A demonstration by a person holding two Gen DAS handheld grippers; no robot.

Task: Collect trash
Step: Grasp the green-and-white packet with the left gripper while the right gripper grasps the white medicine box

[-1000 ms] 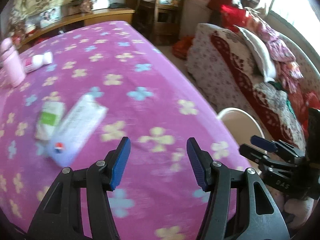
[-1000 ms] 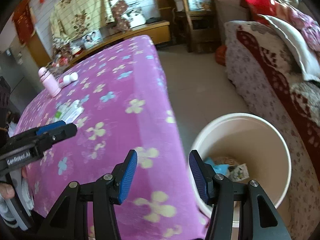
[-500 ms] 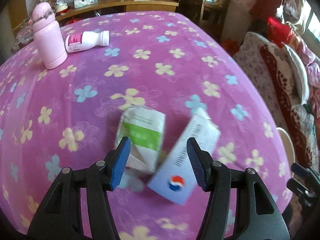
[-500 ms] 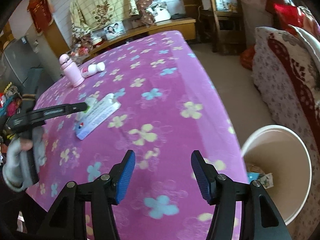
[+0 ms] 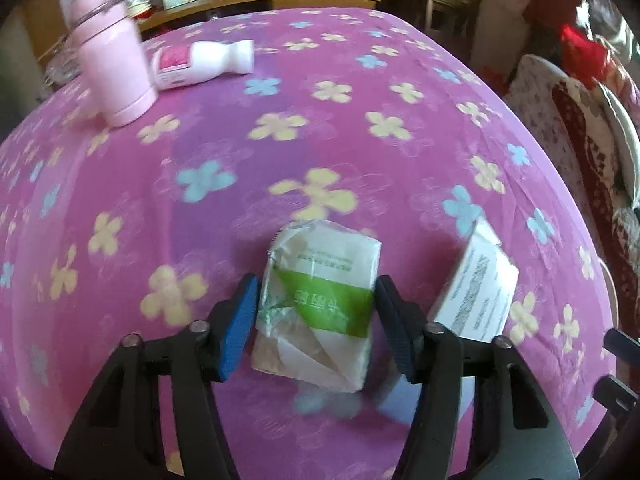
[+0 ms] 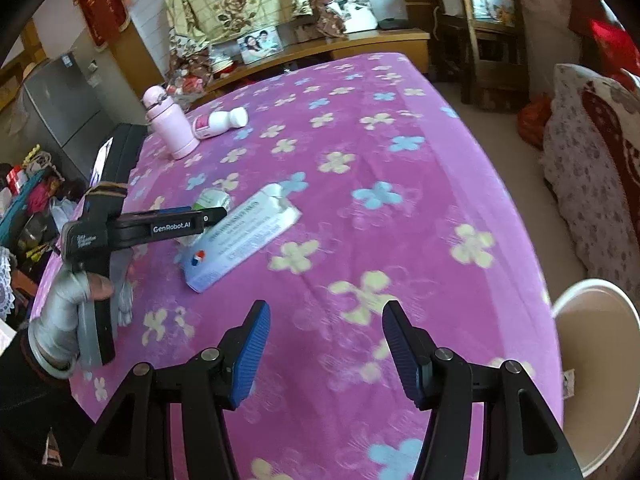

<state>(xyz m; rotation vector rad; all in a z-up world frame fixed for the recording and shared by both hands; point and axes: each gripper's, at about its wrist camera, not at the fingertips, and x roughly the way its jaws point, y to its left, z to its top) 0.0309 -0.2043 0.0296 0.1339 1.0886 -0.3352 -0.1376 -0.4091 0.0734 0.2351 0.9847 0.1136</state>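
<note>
Right gripper [image 6: 324,344] open above tablecloth [image 6: 400,240]

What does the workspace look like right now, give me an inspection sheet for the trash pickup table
Surface: pink flowered tablecloth covers the table.
Job's things: green-and-white packet lying between the open fingers of the left gripper; white box flat beside it; bin on the floor off the table's right edge.
Clutter: pink flask upright; white bottle on its side next to it.
Grippers: left open around the packet; right gripper open, holding nothing.
Cables: nothing seen.
Surroundings: sofa, wooden sideboard, photo frame.
</note>
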